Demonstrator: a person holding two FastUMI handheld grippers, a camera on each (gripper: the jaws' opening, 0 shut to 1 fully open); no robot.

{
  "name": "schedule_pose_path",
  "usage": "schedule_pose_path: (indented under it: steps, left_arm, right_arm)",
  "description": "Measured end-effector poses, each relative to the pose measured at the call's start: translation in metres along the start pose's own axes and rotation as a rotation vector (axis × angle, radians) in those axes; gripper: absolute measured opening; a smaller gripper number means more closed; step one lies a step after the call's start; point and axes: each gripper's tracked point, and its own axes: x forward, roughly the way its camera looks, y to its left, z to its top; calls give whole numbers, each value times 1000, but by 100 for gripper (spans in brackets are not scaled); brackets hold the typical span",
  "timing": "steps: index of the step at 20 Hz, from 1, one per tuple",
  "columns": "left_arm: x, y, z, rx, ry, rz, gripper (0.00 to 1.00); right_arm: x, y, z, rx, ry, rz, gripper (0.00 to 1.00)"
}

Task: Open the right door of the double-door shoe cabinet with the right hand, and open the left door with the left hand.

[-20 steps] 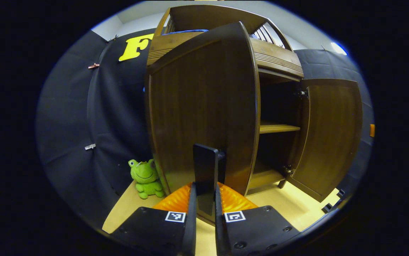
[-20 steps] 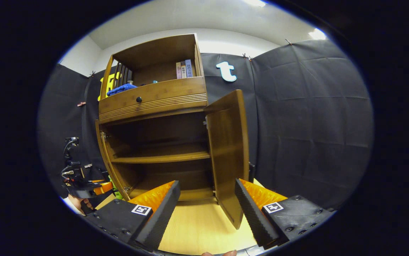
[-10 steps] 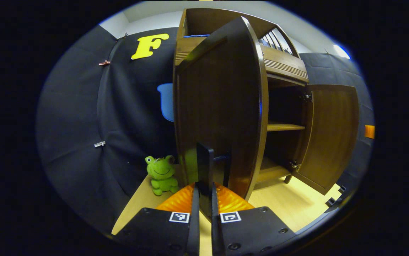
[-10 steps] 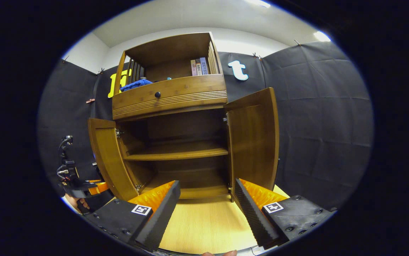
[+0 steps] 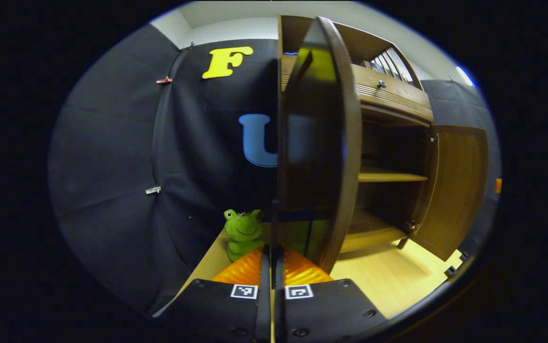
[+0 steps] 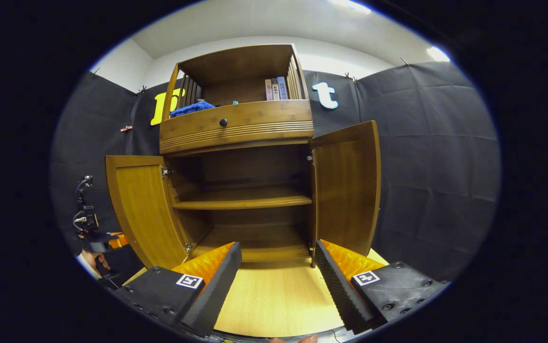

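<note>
The brown wooden shoe cabinet (image 6: pixel 235 126) stands with both lower doors swung out. In the left gripper view the left door (image 5: pixel 316 143) is almost edge-on, and my left gripper (image 5: pixel 272 252) is shut on its thin dark handle (image 5: pixel 274 224). The right door (image 5: pixel 454 186) hangs open farther right. The right gripper view faces the cabinet's bare inner shelf (image 6: pixel 245 202), with the left door (image 6: pixel 145 209) and right door (image 6: pixel 347 190) to either side. My right gripper (image 6: pixel 277 245) is open, holds nothing and sits back from the cabinet. The left gripper (image 6: pixel 95 238) and a hand are at the left edge.
A green frog plush (image 5: pixel 243 233) sits on the floor beside the cabinet's left side. Above the doors is a drawer with a dark knob (image 6: pixel 223 123); the top shelf holds books (image 6: pixel 276 89) and a blue cloth (image 6: pixel 190 108). Light wood floor (image 6: pixel 274 300) lies in front.
The left door has swung wider with my left gripper on its handle, now nearly edge-on to that camera. In the right gripper view the cabinet has shifted right and both open doors show.
</note>
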Motion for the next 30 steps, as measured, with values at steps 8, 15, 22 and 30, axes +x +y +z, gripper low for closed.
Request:
schedule_pose_path:
  steps: [8,15,22,30]
  left_arm:
    - [-23,2,8,7,-31,-14,7]
    - [-69,3,22,-28,-68,71,5]
    - [-117,-68,58,42,-180,74,79]
    - [-144,-176,63,79,-181,21,92]
  right_arm:
    - [0,12,-9,-54,50,41,98]
    - [4,8,-2,-58,11,92,99]
    - [8,-17,10,-116,-59,105,99]
    - [-5,-56,20,-99,-93,125,99]
